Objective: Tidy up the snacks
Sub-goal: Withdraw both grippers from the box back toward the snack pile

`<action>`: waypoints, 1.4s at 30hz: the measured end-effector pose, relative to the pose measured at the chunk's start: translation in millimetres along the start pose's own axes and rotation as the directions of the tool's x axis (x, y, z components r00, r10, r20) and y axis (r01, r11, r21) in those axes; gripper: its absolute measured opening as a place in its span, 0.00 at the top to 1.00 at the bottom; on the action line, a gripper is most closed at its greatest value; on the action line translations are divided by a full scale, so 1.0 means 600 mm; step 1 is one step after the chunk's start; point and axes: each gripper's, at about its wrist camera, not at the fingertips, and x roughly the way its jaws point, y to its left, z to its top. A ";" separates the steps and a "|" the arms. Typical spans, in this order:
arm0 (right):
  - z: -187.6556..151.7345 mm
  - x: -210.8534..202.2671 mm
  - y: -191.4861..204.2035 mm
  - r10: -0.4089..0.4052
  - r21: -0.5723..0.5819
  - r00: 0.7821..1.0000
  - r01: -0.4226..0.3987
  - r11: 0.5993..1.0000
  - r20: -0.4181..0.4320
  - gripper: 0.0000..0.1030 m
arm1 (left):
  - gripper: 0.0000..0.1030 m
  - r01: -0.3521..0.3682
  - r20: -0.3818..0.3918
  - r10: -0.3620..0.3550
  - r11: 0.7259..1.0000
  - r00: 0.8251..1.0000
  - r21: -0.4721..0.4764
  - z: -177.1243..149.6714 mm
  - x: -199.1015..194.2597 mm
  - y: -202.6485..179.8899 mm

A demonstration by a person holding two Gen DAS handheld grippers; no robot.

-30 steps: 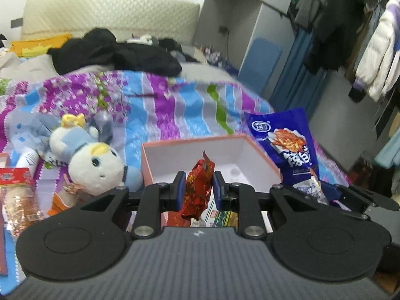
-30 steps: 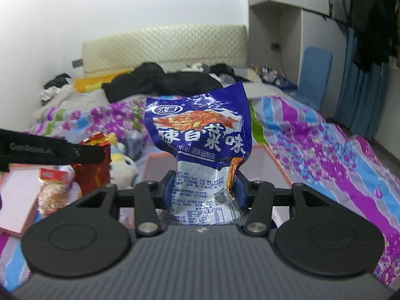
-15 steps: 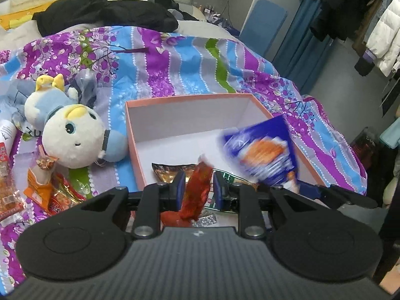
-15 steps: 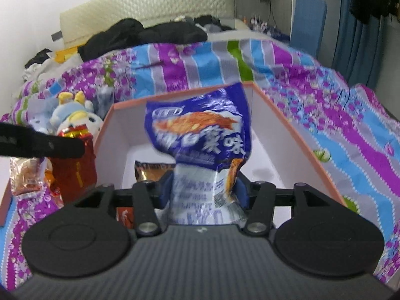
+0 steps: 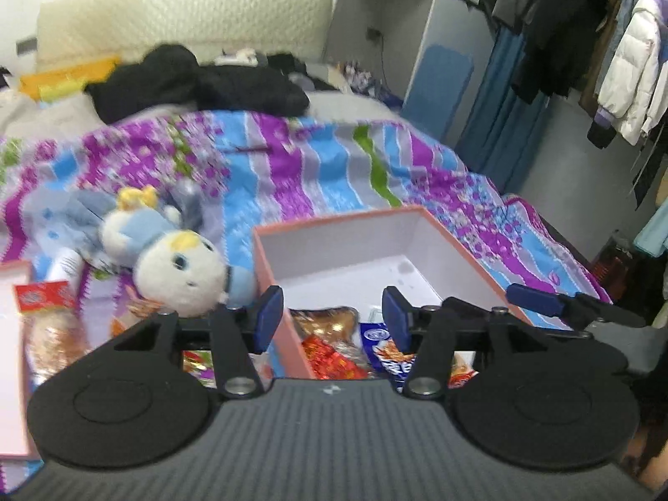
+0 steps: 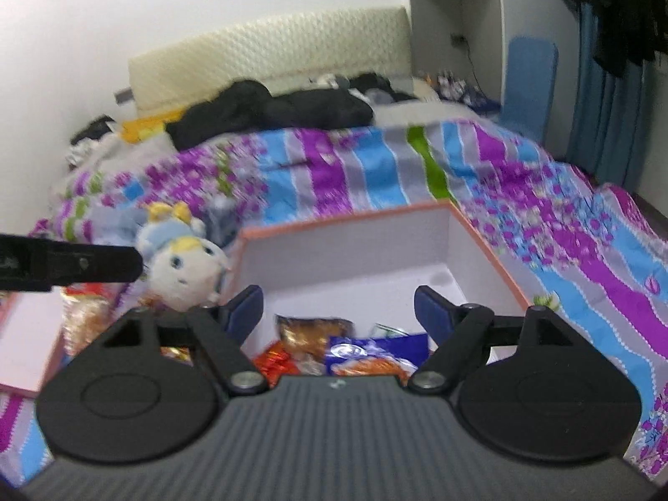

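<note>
An orange-rimmed white box [image 5: 267,259] sits on the bed; it also shows in the right wrist view [image 6: 480,242]. Inside at its near end lie a red foil snack [image 5: 334,361], a blue snack bag [image 5: 390,355] and a brown packet [image 5: 323,319]. The same red snack [image 6: 273,365], blue bag [image 6: 367,355] and brown packet [image 6: 313,330] show in the right wrist view. My left gripper [image 5: 332,317] is open and empty over the box's near left wall. My right gripper [image 6: 338,313] is open and empty above the box's near end.
A white and blue plush toy [image 5: 175,263] lies left of the box. More snack packets [image 5: 46,325] and a pink lid [image 5: 10,359] lie at far left. Black clothes [image 5: 200,83] are piled near the headboard. Hanging coats [image 5: 626,54] fill the right side.
Both grippers have opened and dropped their snacks into the box: the red foil snack from the left, the blue bag from the right. Both have lifted and tilted up.
</note>
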 end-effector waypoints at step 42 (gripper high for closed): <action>-0.232 -0.087 0.239 0.167 -0.092 0.985 -0.169 0.981 -0.031 0.21 | 0.43 -0.209 -0.022 0.209 0.950 0.978 -0.233 -0.323 -0.177 0.243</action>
